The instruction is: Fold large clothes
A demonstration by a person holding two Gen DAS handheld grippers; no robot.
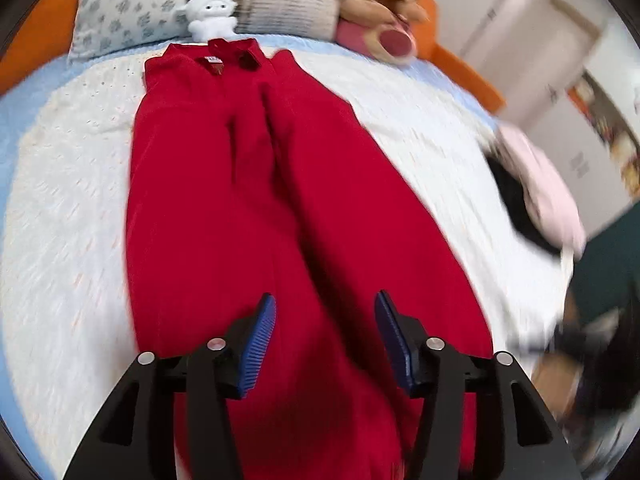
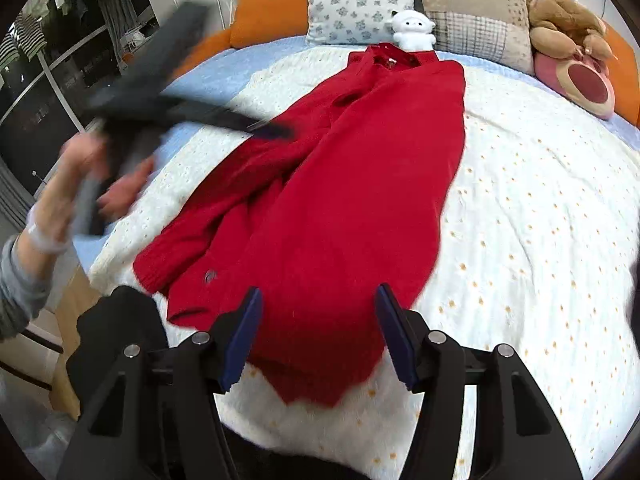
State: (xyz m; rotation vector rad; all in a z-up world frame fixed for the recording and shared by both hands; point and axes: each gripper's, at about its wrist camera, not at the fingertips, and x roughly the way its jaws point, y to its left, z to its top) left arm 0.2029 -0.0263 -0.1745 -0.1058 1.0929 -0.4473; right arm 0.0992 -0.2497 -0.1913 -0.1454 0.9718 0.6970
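Observation:
A long red knitted garment [image 1: 256, 208] lies lengthwise on the white blanket [image 1: 60, 200], collar toward the pillows, with its sides folded in toward the middle. My left gripper [image 1: 325, 320] hangs open over its lower part, and nothing sits between the blue pads [image 1: 262, 344]. In the right wrist view the same garment [image 2: 360, 184] runs away from me. My right gripper [image 2: 318, 312] stands open just above the hem, its pads clear of the cloth. A person's hand [image 2: 76, 188] holds the left gripper's blurred black body [image 2: 160, 108] over the garment's left edge.
At the head of the bed [image 2: 224, 56] are a flowered pillow [image 2: 356, 4], a patchwork pillow [image 2: 476, 16], a white plush toy [image 2: 412, 28] and brown and pink plush toys [image 2: 572, 40]. Black cloth [image 2: 116, 320] lies at the near left edge. Pink and black clothes [image 1: 536, 196] lie at the bed's right side.

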